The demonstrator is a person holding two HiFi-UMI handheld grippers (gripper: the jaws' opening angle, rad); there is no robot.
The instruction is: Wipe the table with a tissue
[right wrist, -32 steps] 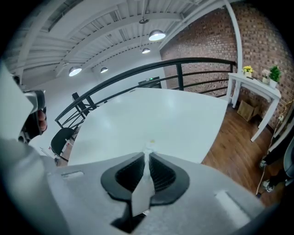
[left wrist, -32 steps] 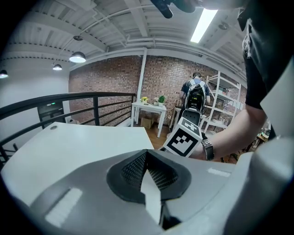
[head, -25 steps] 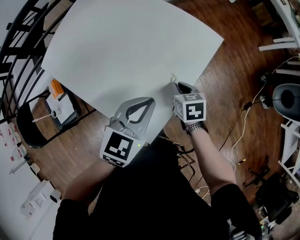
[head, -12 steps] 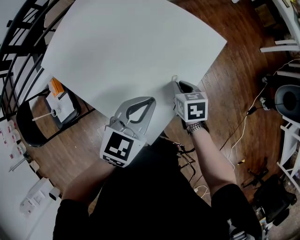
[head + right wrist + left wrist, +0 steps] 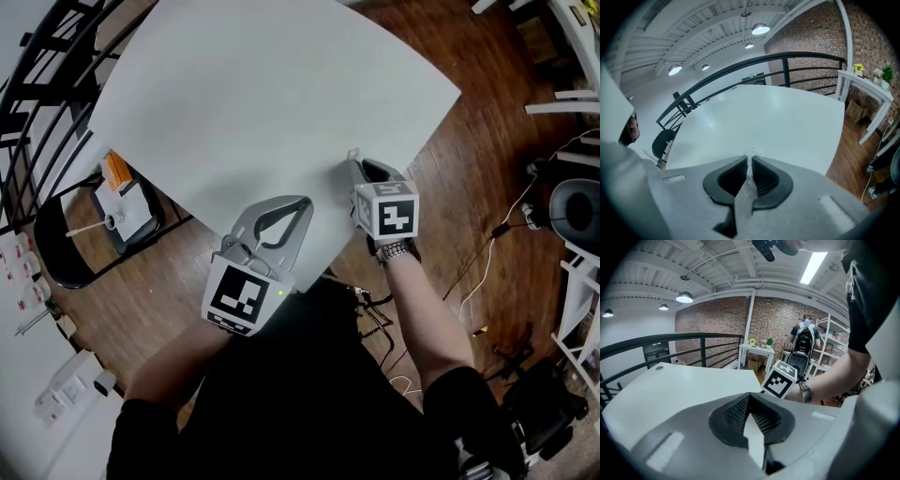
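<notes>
Starting far left: black railing [image 5: 37, 84] along the table's left side, and below it a black chair [image 5: 61, 253] on the wooden floor [image 5: 469, 187], carrying a white box [image 5: 127, 211] with something orange [image 5: 114, 172] at its far end.

On to the big white table [image 5: 262, 94], filling the far middle of the head view, bare across its top.

Now the left gripper [image 5: 305, 200], held over the table's near edge with its tips pointing away from the person. Seen from its own camera [image 5: 749, 394]: fingers pressed together, nothing pinched, just pale table [image 5: 670, 385] beyond them.

Just to the right, close beside it but not touching, the right gripper [image 5: 354, 161], at the table's near-right edge. Clamped on the tissue [image 5: 352, 153], a small white tuft poking out past the tips, low over the white surface; contact with the table not clear from above. From its own camera [image 5: 750, 158]: fingers closed on a thin crumpled strip of tissue [image 5: 744, 194], running up between the pads and out at the front, table [image 5: 778, 122] spread wide ahead.

Far right: a dark office chair [image 5: 574, 199] and a light cable [image 5: 483, 267] trailing over the floor.
</notes>
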